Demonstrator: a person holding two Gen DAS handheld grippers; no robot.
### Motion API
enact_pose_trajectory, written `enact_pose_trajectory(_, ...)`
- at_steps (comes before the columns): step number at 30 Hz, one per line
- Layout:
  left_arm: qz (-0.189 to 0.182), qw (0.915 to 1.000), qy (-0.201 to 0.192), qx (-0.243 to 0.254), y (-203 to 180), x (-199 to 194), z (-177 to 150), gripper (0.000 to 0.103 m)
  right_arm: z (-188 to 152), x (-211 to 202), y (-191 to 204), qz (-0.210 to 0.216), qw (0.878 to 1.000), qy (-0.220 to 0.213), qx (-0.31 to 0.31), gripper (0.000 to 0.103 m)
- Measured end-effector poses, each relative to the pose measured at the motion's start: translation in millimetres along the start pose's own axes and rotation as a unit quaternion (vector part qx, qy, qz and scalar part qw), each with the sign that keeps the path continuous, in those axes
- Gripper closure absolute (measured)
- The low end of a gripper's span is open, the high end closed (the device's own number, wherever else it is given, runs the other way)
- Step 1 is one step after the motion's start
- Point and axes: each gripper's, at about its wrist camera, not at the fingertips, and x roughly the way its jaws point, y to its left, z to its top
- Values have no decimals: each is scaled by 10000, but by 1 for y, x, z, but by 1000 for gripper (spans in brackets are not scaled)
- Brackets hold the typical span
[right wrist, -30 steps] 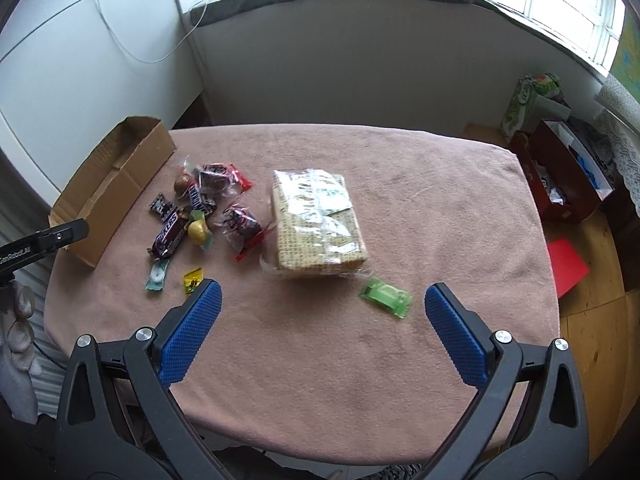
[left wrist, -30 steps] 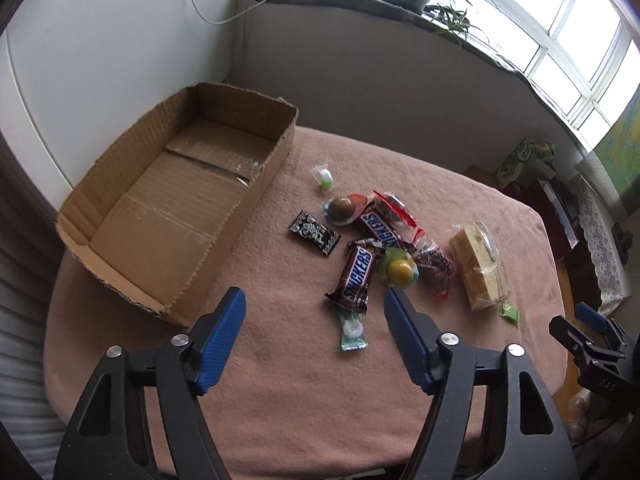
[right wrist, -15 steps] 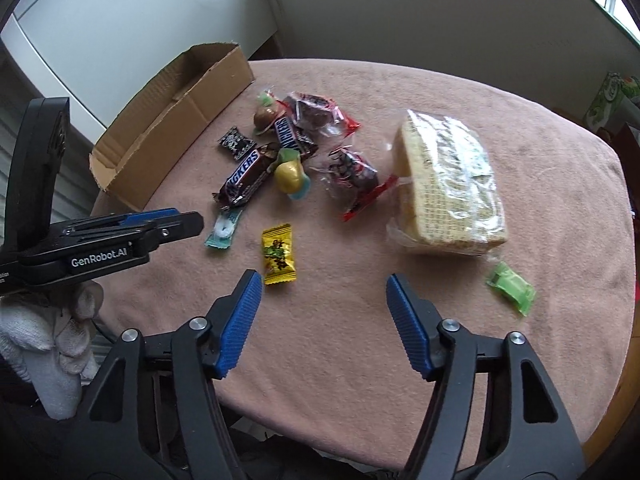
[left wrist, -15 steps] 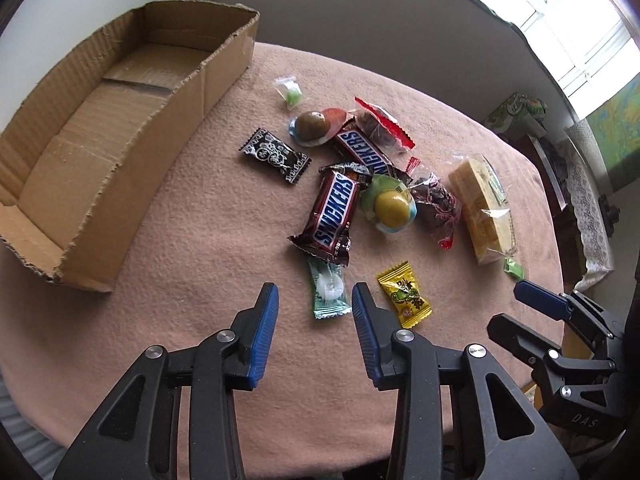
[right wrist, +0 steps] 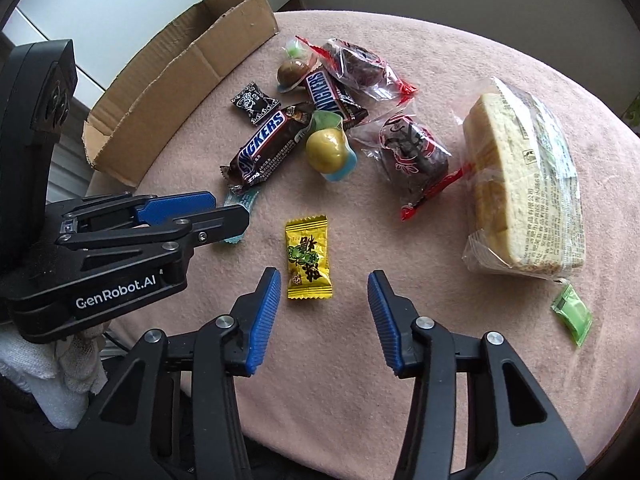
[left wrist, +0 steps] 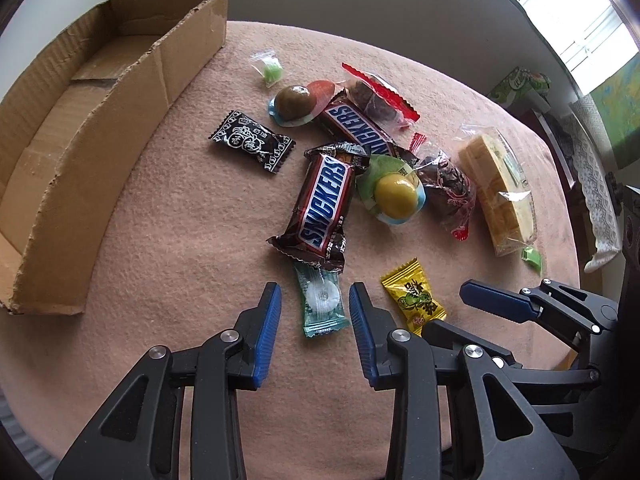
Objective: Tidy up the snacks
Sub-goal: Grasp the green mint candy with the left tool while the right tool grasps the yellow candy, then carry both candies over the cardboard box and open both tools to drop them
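Observation:
My left gripper (left wrist: pixel 315 300) is open, its jaws on either side of a teal mint candy (left wrist: pixel 322 301) on the pink cloth; it also shows in the right wrist view (right wrist: pixel 200 210). My right gripper (right wrist: pixel 324 284) is open, with a yellow candy (right wrist: pixel 307 263) just ahead between its jaws, nearer the left finger. That candy also shows in the left wrist view (left wrist: pixel 414 296). Two Snickers bars (left wrist: pixel 326 200), a black candy (left wrist: pixel 252 142), wrapped sweets and a wafer pack (right wrist: pixel 524 184) lie beyond. An empty cardboard box (left wrist: pixel 80 120) stands at the left.
A small green candy (right wrist: pixel 572 314) lies near the table's right edge. Another green candy (left wrist: pixel 269 67) lies near the box's far end. The round table (left wrist: pixel 180 240) drops off close behind both grippers. Shelves and clutter stand beyond the table at the right.
Both grippers have moved down and forward toward the snacks. The left now straddles the teal mint; the right has narrowed and come up to the yellow candy.

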Motion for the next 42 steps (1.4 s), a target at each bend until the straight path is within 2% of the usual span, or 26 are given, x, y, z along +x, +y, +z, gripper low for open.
enact_pose_trajectory(8,148,9997,-40,169,-8,9,8,75,6,14,7,-108,9998,100,-93,57)
enact_pose_trajectory(13,335,9987,-80,367,-27,14,6,78,8,17,14,-288,9992,147,-254,58)
enact_pose_trajectory(16,426,9978,-110,488,-27,13,4,83,10,19,19,-489,9980,169,-361,66)
enact_pose_trajectory(21,269,9986,-175,425,-23,11,4,84,12,20,16,-473,9985,161,-215,80)
enact_pose_trajectory(32,-30,9995,-303,53,10,-3,-16,85,0,7,-2,-279,9996,89,24,81)
enact_pose_trajectory(37,-125,9992,-344,-185,13,-8,-16,85,-2,-7,-5,-195,9997,-54,97,81)
enact_pose_trajectory(42,-183,9981,-532,-235,22,-29,-18,85,2,-28,-5,-99,9995,-263,156,81)
